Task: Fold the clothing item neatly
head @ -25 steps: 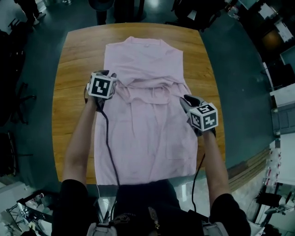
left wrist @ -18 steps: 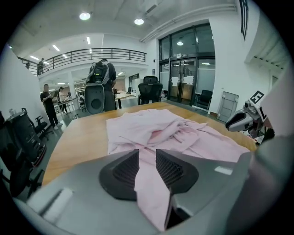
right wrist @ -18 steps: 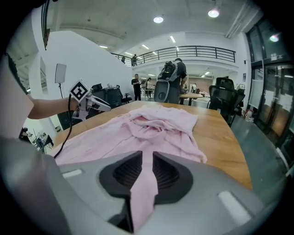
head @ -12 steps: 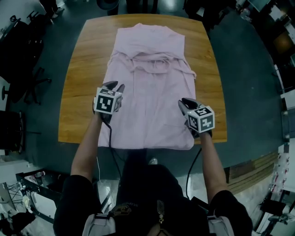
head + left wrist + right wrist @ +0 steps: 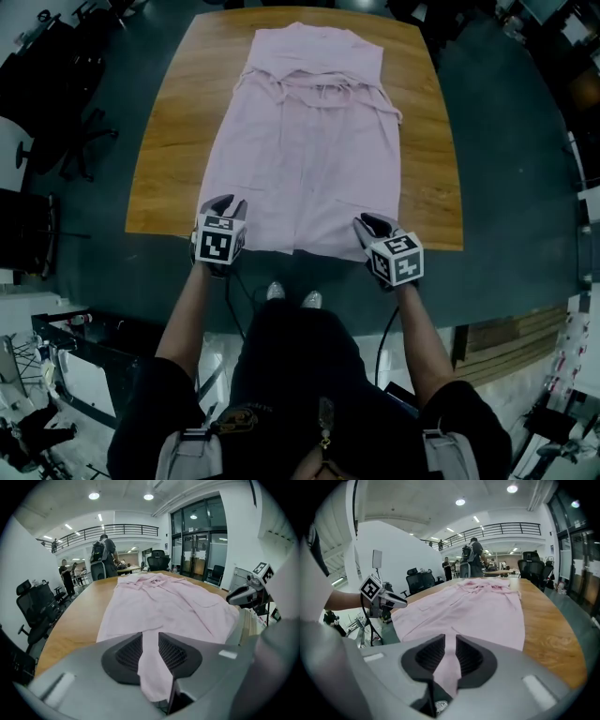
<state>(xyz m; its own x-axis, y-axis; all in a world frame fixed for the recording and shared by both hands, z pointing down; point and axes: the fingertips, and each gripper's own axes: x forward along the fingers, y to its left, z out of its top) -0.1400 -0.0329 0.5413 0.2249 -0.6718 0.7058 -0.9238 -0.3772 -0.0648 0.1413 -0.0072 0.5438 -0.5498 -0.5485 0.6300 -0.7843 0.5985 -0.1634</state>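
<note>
item: pink garment (image 5: 309, 141), laid flat and lengthwise on a wooden table (image 5: 173, 141). the collar end is toward the far edge and the hem is at the near edge, lying right along it. both sleeves are folded inward across the upper part and bunched in creases just below the collar. the lower body of the cloth is smooth, and bare wood shows on either side.

left gripper (image 5: 225, 204): at the near left hem corner. its jaws are clenched on the garment. in the left gripper view a strip of pink cloth runs between the two dark ribbed pads (image 5: 129, 652) and hangs back toward the camera. its marker cube (image 5: 217, 246) faces upward.

right gripper (image 5: 367, 223): at the near right hem corner, roughly level with the left gripper across the hem. its jaws are clenched on the garment, and the right gripper view shows a narrow fold of cloth pinched between its pads.

person: stands at the near edge of the table with bare forearms and dark sleeves, one gripper in each hand. shoes (image 5: 289, 295) show on the dark floor just below the hem.

surroundings: a black office chair (image 5: 40, 611) left of the table, people (image 5: 101, 555) standing beyond the far end, a balcony railing (image 5: 112, 529) above them, and glass doors (image 5: 201, 550) to the right.
</note>
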